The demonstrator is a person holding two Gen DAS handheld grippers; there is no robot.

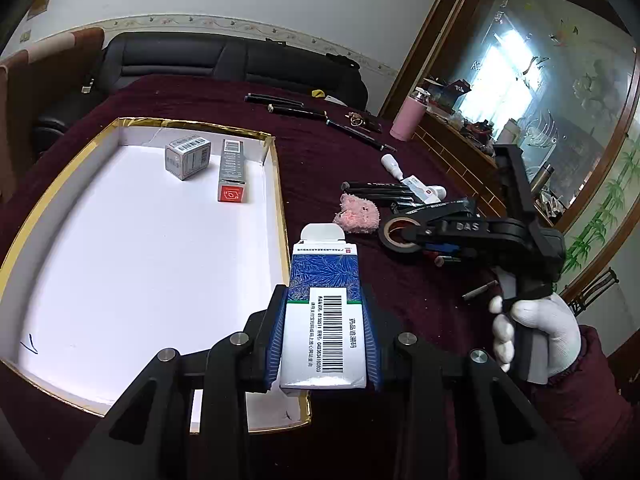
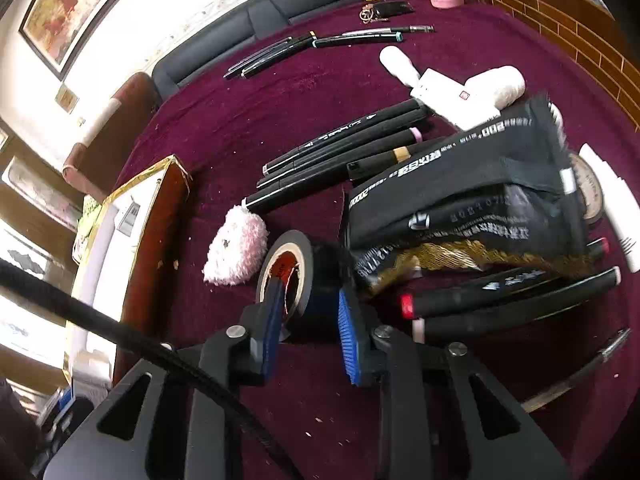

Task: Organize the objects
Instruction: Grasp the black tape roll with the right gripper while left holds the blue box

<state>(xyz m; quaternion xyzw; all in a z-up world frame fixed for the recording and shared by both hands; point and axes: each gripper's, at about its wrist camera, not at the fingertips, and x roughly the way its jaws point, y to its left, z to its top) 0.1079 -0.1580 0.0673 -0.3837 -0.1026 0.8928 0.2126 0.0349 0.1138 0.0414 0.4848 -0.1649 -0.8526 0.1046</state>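
Two boxes (image 1: 188, 156) already lie in the tray (image 1: 276, 184), both at its far end: a squat grey one and, beside it, a long one with a red end (image 1: 232, 170). That is all the sorting the pictures show as done; most of the white floor of the tray holds nothing yet.

A third item is on its way. The left gripper (image 1: 324, 344) is clamped on a blue-and-white carton (image 1: 326, 300), barcode face up, held above the tray's near right edge, its open flap pointing away. It hangs partly over the rim, not yet inside.

The right gripper (image 2: 306, 312) is at the tape roll (image 2: 296, 276), which stands on edge on the cloth (image 2: 240, 120) right of the tray. One pad (image 2: 272, 300) sits in the roll's hole and the other (image 2: 348, 320) outside its black wall; whether they are squeezing it or only straddling it I cannot tell.

Much is left, by my reckoning. Right of the tray lie a pink fluffy pad (image 2: 236, 248), several black markers (image 2: 344, 148), a black packet (image 2: 472, 204), white tubes (image 2: 452, 92) and, further back, pens (image 2: 332, 42) and keys (image 2: 370, 14). So the job looks barely a quarter done, if all of this belongs in the tray.
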